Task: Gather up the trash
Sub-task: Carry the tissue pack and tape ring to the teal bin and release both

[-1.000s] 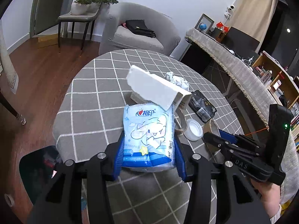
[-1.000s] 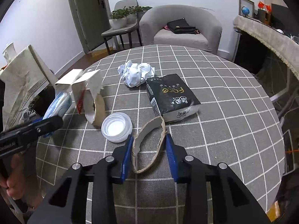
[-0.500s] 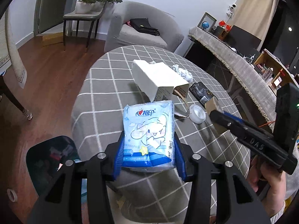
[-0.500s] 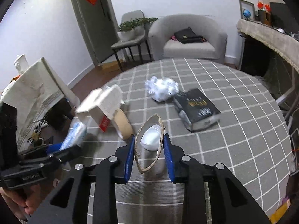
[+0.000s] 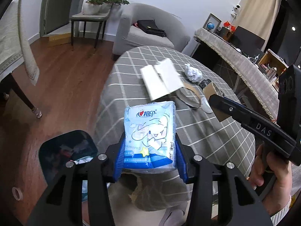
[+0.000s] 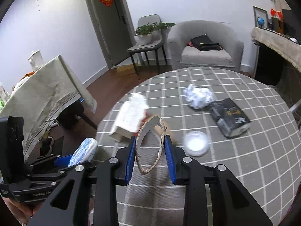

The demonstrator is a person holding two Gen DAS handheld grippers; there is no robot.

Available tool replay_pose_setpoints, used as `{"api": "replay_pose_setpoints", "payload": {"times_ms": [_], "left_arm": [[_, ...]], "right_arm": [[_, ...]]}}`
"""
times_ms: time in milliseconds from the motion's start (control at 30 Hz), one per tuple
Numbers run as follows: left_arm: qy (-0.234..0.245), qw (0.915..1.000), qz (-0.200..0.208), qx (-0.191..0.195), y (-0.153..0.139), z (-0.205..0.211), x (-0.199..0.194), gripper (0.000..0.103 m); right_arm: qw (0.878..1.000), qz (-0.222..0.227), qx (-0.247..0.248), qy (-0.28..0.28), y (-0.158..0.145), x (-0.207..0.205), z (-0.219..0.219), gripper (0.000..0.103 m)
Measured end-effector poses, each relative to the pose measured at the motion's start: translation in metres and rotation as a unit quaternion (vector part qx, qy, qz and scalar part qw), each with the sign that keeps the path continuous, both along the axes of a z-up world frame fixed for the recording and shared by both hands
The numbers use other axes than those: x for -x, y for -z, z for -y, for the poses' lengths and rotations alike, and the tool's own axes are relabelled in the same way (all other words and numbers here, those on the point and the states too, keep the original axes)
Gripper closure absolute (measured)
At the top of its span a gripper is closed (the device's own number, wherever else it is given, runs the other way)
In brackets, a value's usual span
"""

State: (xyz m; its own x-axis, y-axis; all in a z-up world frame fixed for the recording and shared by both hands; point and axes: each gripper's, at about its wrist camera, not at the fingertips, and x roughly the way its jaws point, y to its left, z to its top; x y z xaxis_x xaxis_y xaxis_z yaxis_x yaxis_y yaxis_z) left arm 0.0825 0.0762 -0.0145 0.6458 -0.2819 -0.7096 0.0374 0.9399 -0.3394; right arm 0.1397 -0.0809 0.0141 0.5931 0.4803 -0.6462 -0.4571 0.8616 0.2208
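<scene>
Right now my left tongs (image 5: 149,150) pinch a blue tissue pack (image 5: 150,135) above the bin (image 5: 65,150), while my right tongs (image 6: 150,154) clamp a cardboard ring (image 6: 150,145) over the table (image 6: 244,169).

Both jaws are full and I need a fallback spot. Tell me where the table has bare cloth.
Bare: the far side of the table beyond the crumpled paper, and the right side past the black pouch. Crowded: the near-left stretch, holding the white carton, a cardboard ring and the plastic lid.
</scene>
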Motion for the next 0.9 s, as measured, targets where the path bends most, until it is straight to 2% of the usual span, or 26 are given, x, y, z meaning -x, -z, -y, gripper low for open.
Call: {"api": "replay_pose_setpoints", "payload": {"times_ms": [267, 400, 600, 900], "left_arm": [[-0.039, 0.9991, -0.001, -0.017, 0.001, -0.042, 0.015, 0.054], [-0.051, 0.9983, -0.01, -0.025, 0.007, -0.061, 0.02, 0.054], [-0.071, 0.9956, -0.038, -0.047, 0.03, -0.091, 0.031, 0.053], [-0.086, 0.9891, -0.106, -0.055, 0.083, -0.134, 0.039, 0.053]], "right_arm": [[0.998, 0.023, 0.012, -0.053, -0.008, 0.016, -0.056, 0.073], [0.997, 0.017, 0.012, -0.073, -0.004, 0.02, -0.079, 0.073], [0.995, 0.009, 0.016, -0.099, 0.002, 0.023, -0.11, 0.073], [0.99, -0.009, 0.023, -0.141, 0.016, 0.035, -0.159, 0.073]]}}
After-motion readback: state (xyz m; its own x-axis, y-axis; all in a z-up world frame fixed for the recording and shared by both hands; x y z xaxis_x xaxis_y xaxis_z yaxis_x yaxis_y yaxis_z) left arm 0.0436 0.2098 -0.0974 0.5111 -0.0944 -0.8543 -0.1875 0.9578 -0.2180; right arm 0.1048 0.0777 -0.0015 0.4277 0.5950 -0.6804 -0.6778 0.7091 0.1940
